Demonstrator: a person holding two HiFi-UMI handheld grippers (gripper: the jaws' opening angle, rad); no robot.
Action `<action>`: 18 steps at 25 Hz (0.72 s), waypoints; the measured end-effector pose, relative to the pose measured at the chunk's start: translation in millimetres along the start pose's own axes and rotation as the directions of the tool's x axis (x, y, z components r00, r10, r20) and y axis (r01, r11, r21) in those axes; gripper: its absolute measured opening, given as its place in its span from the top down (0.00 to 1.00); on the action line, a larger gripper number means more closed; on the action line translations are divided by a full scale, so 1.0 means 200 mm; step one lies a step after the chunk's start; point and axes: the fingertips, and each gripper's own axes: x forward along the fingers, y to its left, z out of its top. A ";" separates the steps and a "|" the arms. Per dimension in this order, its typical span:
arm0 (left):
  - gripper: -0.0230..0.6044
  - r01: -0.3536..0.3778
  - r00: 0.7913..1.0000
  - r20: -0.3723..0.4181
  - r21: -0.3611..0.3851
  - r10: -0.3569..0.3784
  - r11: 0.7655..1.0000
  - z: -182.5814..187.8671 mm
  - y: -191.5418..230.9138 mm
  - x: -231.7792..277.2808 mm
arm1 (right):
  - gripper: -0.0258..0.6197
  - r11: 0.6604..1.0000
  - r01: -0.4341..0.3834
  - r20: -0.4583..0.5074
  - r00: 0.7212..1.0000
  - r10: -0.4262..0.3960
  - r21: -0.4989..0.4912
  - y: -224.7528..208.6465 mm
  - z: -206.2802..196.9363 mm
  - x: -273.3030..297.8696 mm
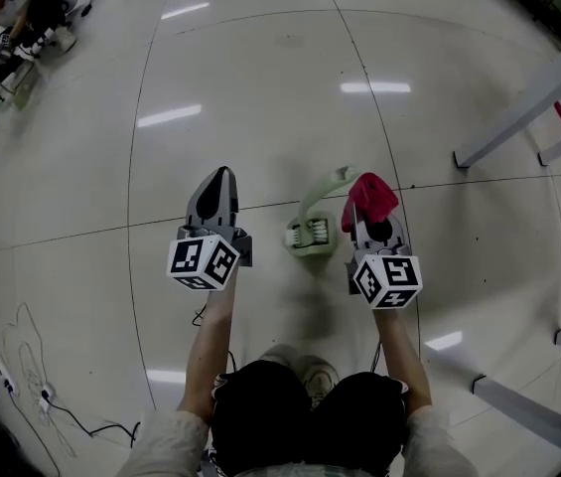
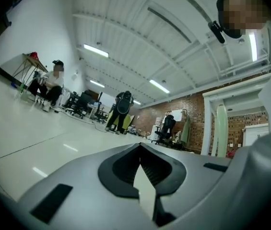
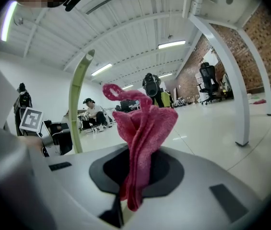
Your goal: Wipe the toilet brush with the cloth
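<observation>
Cloth (image 1: 369, 195) clamped in my right claw (image 1: 371, 222), left claw (image 1: 219, 179) closed empty: best open it, steady toilet brush (image 1: 312, 232), wipe lengthwise.

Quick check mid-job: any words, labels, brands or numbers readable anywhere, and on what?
None readable.
Square patterns only, no letters: left marker cube, right marker cube.
Too small to read: distant white sheet.
No print visible on cloth or toilet brush.
</observation>
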 end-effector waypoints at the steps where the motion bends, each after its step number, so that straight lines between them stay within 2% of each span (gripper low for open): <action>1: 0.96 0.007 1.000 -0.005 -0.002 -0.007 1.000 -0.02 0.00 0.02 | 0.91 1.000 0.003 -0.002 1.000 -0.003 0.007 -0.01 0.00 0.02; 4: 0.96 0.060 0.998 -0.001 0.000 -0.060 0.998 0.09 -0.07 0.10 | 0.91 0.999 0.021 -0.007 1.000 -0.021 0.027 -0.02 0.16 0.06; 6: 0.96 0.111 0.994 0.009 0.036 -0.112 0.993 0.32 -0.20 0.13 | 0.91 0.999 0.037 -0.001 0.999 -0.037 0.013 -0.01 0.43 0.05; 8: 0.96 0.164 0.986 -0.001 0.084 -0.164 0.983 0.65 -0.37 0.15 | 0.91 0.998 0.064 0.004 0.998 -0.064 -0.002 0.03 0.78 0.00; 10: 0.96 0.209 0.978 -0.041 0.096 -0.206 0.973 1.01 -0.53 0.15 | 0.91 0.996 0.086 0.009 0.996 -0.086 0.006 0.12 1.19 -0.09; 12: 0.96 0.233 0.971 -0.073 0.075 -0.228 0.970 1.44 -0.69 0.13 | 0.91 0.996 0.085 0.013 0.996 -0.085 0.010 0.28 1.66 -0.21; 16: 0.96 0.188 0.981 -0.059 0.039 -0.185 0.981 2.46 -1.07 -0.04 | 0.91 0.998 0.063 0.015 0.998 -0.063 -0.010 0.66 2.74 -0.62; 18: 0.96 0.157 0.986 -0.066 0.046 -0.154 0.986 2.85 -1.23 -0.18 | 0.91 0.998 0.063 0.013 0.998 -0.063 -0.013 0.83 3.13 -0.87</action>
